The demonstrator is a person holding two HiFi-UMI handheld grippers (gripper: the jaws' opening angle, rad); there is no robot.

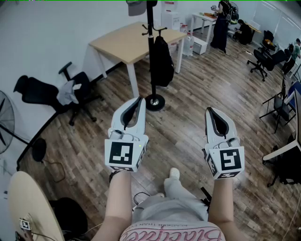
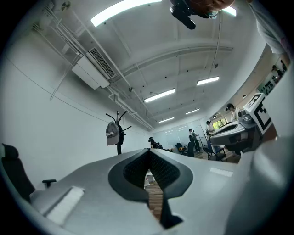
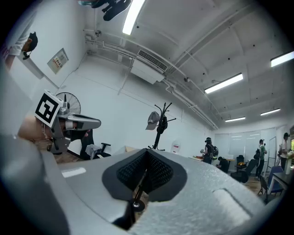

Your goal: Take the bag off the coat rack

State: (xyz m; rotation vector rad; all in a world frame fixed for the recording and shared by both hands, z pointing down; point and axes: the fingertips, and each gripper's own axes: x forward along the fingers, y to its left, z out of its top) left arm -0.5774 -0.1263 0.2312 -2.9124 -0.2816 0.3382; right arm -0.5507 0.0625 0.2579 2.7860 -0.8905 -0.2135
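A black bag (image 1: 161, 61) hangs from a hook on the black coat rack (image 1: 151, 35), which stands on a round base (image 1: 154, 101) ahead of me. A grey cap (image 1: 136, 7) hangs at the rack's top. My left gripper (image 1: 139, 100) and right gripper (image 1: 209, 111) are held side by side, well short of the rack, both shut and empty. In the left gripper view the shut left gripper (image 2: 149, 155) points toward the rack (image 2: 119, 133) and cap (image 2: 111, 131). In the right gripper view the right gripper (image 3: 146, 161) hides the bag; the rack (image 3: 160, 125) and cap (image 3: 153, 120) show above.
A wooden table (image 1: 117, 42) stands behind the rack. A black office chair (image 1: 77, 92) with cloth on it is at the left, a fan (image 1: 4, 123) further left. People (image 1: 220, 26) and chairs (image 1: 263, 59) are at the back right. A round table (image 1: 26, 207) is at my near left.
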